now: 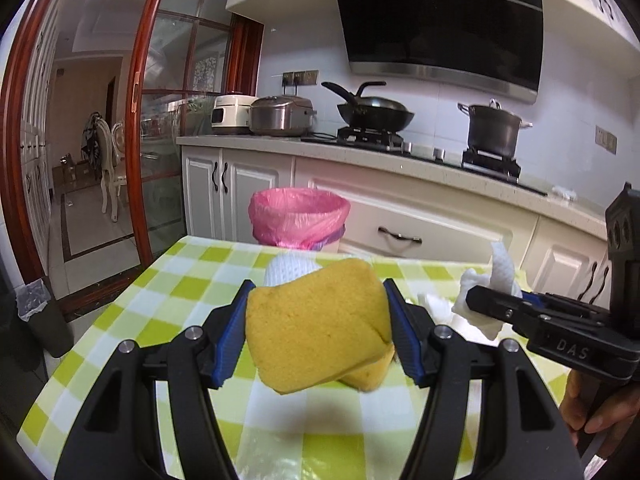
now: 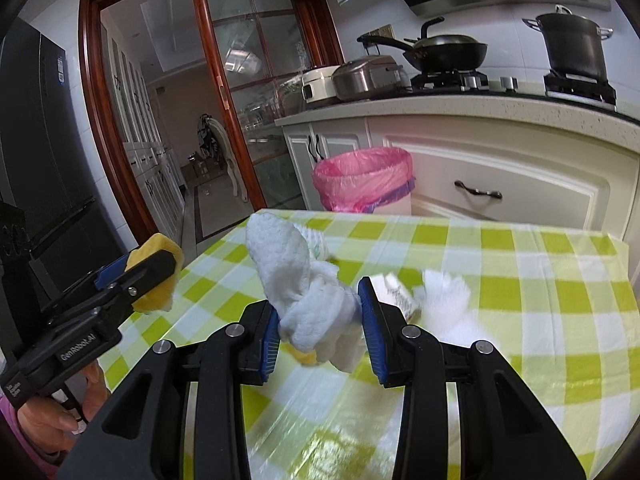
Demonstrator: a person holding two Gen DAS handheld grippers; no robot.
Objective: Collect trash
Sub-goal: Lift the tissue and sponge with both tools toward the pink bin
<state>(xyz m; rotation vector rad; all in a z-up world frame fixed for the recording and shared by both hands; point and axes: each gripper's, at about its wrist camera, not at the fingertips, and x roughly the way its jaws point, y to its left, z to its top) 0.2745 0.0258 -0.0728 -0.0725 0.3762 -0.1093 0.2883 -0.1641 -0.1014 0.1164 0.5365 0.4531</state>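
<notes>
Black gripper arms fill the near bottom of both views. Between its blue pads the left gripper point(image 1: 318, 318) is clamped on a yellow sponge point(image 1: 316, 324), which is folded and bulges out past the pads, held clear above the table point(image 1: 132, 320). To its right the right gripper point(image 2: 320, 316) pinches a crumpled white paper towel point(image 2: 300, 280), twisted at the grip and flaring into a loose flap above it; a small yellow scrap shows under the wad.

On the checked green and white cloth, more white paper point(image 2: 448, 296) lies just right of the right gripper, with a small printed wrapper point(image 2: 396, 292) beside it, and another white piece point(image 1: 290, 272) sits behind the sponge near the far edge. That far edge is straight, and the left edge drops to the tiled floor.

Just beyond the far edge stands a bin lined with a pink bag point(image 1: 298, 216), its mouth open and empty as far as can be seen, in front of white cabinets point(image 1: 420, 224). Open floor runs left toward a glass sliding door point(image 1: 176, 120). A second dark bin point(image 1: 40, 320) stands on the floor at the far left, near the doorway
</notes>
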